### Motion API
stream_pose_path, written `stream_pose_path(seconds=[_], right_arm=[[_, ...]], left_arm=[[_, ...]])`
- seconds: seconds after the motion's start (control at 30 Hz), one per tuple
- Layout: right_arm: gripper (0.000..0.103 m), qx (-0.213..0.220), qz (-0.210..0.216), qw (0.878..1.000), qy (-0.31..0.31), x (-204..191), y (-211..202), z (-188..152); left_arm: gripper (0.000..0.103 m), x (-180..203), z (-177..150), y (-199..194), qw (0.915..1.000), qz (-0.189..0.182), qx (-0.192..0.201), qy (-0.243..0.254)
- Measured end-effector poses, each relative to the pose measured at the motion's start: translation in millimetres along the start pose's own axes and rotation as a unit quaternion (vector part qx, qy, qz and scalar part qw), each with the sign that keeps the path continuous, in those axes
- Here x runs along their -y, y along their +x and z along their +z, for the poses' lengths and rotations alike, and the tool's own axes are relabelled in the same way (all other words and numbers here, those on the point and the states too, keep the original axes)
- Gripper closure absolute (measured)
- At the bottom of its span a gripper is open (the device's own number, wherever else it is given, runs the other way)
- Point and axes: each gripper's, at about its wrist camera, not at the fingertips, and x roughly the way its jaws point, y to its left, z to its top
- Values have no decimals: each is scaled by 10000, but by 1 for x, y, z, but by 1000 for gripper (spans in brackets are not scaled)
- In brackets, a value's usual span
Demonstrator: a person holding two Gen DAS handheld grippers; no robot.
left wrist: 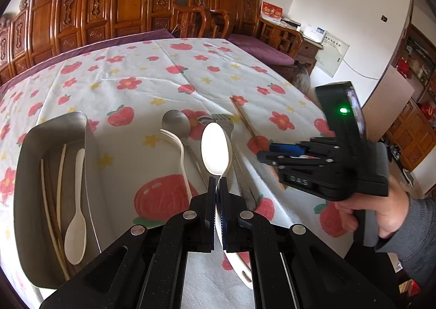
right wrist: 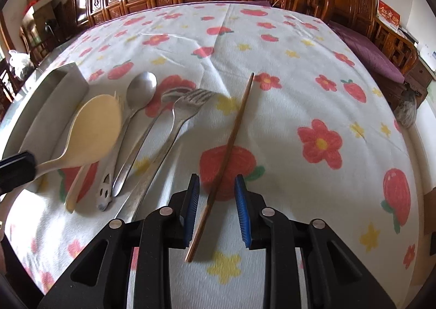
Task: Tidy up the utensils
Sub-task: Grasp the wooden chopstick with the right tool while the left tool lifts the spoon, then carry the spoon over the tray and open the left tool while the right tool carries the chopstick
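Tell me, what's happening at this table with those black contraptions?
A person is sorting cutlery into a metal tray, holding gripping tongs in each hand. The left tongs are shut on the handle of a cream spoon, lifted off the flowered tablecloth. The right tongs are open, straddling a brown chopstick that lies on the cloth. A metal spoon, metal forks and a cream fork wait on the cloth; the tray already holds a spoon and chopsticks.

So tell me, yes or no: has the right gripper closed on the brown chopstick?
No, the right gripper stands open, the brown chopstick lying untouched between its pads.
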Motion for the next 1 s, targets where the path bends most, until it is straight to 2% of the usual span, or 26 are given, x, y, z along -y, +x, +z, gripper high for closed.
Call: stream_pose_path(seconds=[0.07,0.17,0.23,0.53,1.0], right_arm=[[76,-33,-51,10000,-2,0,2,3],[85,-75,-157,9998,-53,0,3,4],[96,-101,-202,9997,-42,3,3,4],[97,-192,-316,9992,-156,11,-6,-8],[97,360,-23,9993,-136,6,-56,0]], left_arm=[[101,1,0,-2,10000,-10,29,9],[101,1,2,-4,10000,-11,77,10],[101,2,3,-6,9999,-6,103,5],[101,5,11,-22,9995,105,277,70],[101,-11,32,-60,9968,565,557,35]])
